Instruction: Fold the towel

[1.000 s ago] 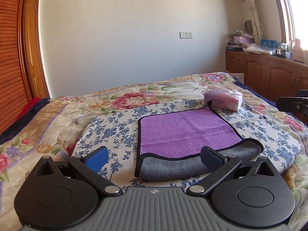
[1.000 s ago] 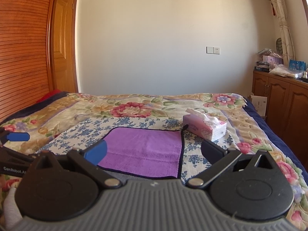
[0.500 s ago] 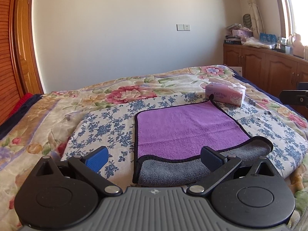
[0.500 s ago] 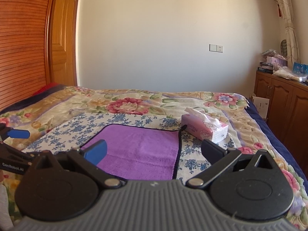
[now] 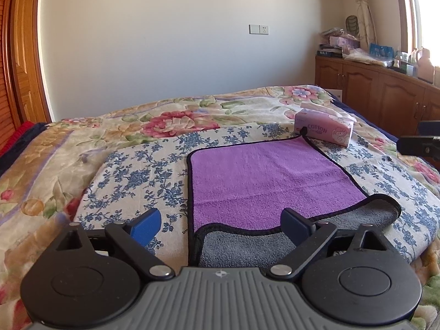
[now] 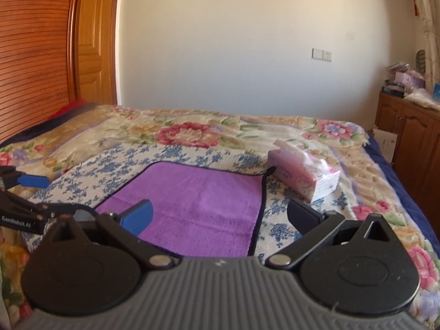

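Observation:
A purple towel (image 5: 264, 181) with black trim lies flat on the blue-flowered cloth on the bed; its near edge is turned up and shows the grey underside (image 5: 247, 247). It also shows in the right wrist view (image 6: 198, 206). My left gripper (image 5: 220, 224) is open and empty, just short of the towel's near left corner. My right gripper (image 6: 220, 214) is open and empty above the towel's near right edge. The left gripper's fingers (image 6: 33, 181) show at the left of the right wrist view.
A pink tissue pack (image 5: 324, 130) lies at the towel's far right corner, seen also in the right wrist view (image 6: 305, 178). The flowered bedspread (image 5: 178, 115) extends beyond. Wooden cabinets (image 5: 385, 96) stand at the right, a wooden door (image 6: 93, 41) at the left.
Both grippers have moved forward and lower toward the towel, which now looms larger. Both stay open and empty. The towel has not moved.

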